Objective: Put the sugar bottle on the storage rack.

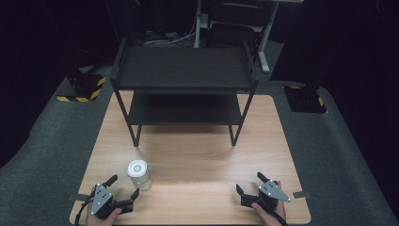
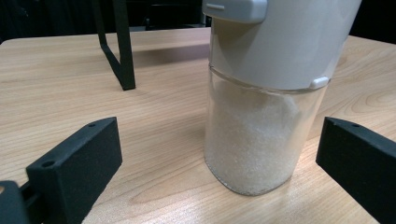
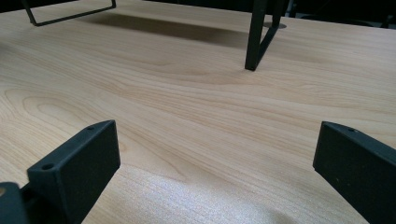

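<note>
Clear glass jar of white granules with white plastic lid (image 1: 139, 174) upright on light wooden table (image 1: 197, 155), just beyond spread left tool (image 1: 123, 188); right tool (image 1: 249, 183) spread, over bare table

I saw a pale wood tabletop (image 1: 188, 155) with a wavy brown grain running across it. The jar (image 2: 261, 140), just ahead of my left hand-held gripper (image 1: 123, 188), was clear glass filled with white grains, and its cap (image 2: 280, 42) was an off-white grey. Both the left and the right hand-held gripper (image 1: 249, 183) had matte black jaws, and each carried a grey plate dotted with small pale fasteners. The shelf rack (image 1: 184, 70), well beyond both of them, was black throughout, frame and boards alike. The floor (image 1: 339, 155) around the tabletop was speckled dark grey carpet. Far off to the left of my left one, a block (image 1: 84, 89) showed yellow and black diagonal stripes.
</note>
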Action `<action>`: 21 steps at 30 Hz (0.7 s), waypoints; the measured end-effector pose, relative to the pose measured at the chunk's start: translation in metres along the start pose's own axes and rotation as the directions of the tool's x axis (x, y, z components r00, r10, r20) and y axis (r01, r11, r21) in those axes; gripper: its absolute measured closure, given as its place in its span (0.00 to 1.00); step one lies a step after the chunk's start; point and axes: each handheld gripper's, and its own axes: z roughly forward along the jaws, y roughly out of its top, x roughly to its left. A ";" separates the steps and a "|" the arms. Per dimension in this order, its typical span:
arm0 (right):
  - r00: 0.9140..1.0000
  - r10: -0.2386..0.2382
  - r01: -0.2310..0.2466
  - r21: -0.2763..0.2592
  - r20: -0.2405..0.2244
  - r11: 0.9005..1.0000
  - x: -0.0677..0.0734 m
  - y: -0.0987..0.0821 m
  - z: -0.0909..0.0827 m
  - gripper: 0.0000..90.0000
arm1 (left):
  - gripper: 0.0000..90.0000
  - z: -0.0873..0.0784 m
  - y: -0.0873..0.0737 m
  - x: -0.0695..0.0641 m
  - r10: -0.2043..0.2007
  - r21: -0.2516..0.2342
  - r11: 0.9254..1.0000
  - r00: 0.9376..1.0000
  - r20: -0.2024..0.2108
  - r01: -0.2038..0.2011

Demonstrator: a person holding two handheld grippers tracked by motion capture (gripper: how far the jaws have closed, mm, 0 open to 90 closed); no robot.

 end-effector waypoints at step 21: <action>1.000 -0.014 0.014 -0.002 -0.003 1.000 0.001 -0.001 -0.001 0.00 | 0.00 -0.001 -0.001 0.000 0.004 -0.009 1.000 1.000 0.007 -0.004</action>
